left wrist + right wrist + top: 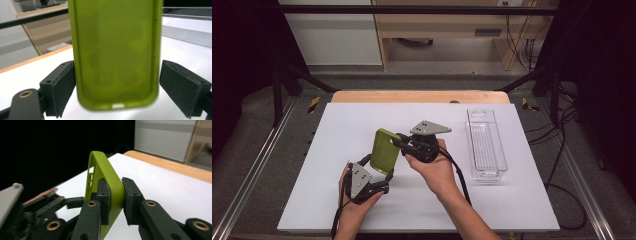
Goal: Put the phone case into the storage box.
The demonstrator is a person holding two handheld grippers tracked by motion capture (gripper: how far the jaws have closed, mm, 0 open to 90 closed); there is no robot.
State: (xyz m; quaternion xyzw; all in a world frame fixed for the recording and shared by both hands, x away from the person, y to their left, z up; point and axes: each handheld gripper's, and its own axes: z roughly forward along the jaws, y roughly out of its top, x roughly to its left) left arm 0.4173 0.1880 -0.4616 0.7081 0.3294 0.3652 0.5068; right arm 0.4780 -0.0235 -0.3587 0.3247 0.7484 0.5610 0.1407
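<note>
1. The green phone case [385, 151] is held upright above the white table [337, 200], near its middle; the clear plastic tray [484, 145] lies well apart, off to the person's right.

2. The right gripper [401, 141] is closed on one long side wall of the case; in the right gripper view both pads press the green edge [110, 182] between them, so this tool carries the load.

3. The left gripper [384, 176] sits below, jaws spread wide to either side of the case's lower end [116, 57]; one pad lies just beside the edge and the other stands clearly off it, so it grips nothing; whether the near pad actually touches is hard to tell, the case being blurred this close.

4. The step in hand looks like a handover or a two-tool hold; to do it well, centre the case's bottom end between the open pads first, then close squarely across its width.

5. The soft shell will likely flex; close only until it stops slipping, not until the walls bow.

6. Keep the right grip firm until the left one is seated; releasing early would let the case tip or drop to the table.
</note>
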